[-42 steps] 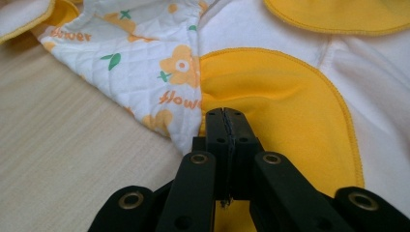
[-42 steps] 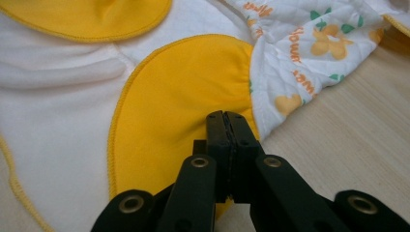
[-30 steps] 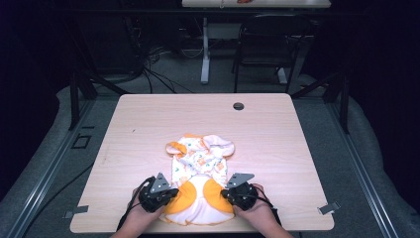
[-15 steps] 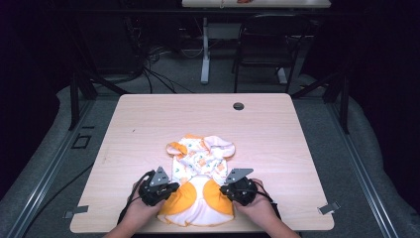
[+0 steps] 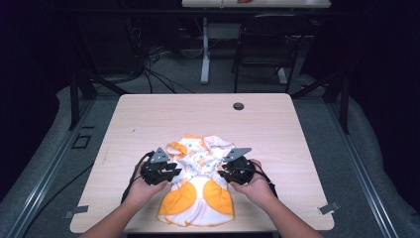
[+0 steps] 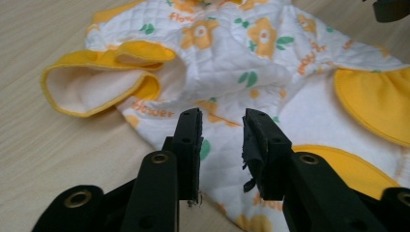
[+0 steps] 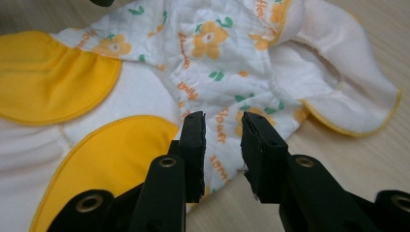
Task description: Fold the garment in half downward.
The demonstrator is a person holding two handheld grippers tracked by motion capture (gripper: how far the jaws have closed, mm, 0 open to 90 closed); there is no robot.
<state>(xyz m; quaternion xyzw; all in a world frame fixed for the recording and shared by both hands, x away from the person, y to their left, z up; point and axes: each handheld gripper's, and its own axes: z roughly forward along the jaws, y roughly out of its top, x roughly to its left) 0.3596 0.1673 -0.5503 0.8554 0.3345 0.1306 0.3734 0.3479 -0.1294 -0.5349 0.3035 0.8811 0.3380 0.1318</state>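
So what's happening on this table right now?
A person is working on a small quilted baby garment, white with orange flowers and yellow patches, lying a bit rumpled near the front edge of a wooden table. The left gripper sits at the garment's left edge and the right gripper at its right edge, about halfway up. In both gripper views the jaws stand open just over the fabric, so nothing is pinched yet.
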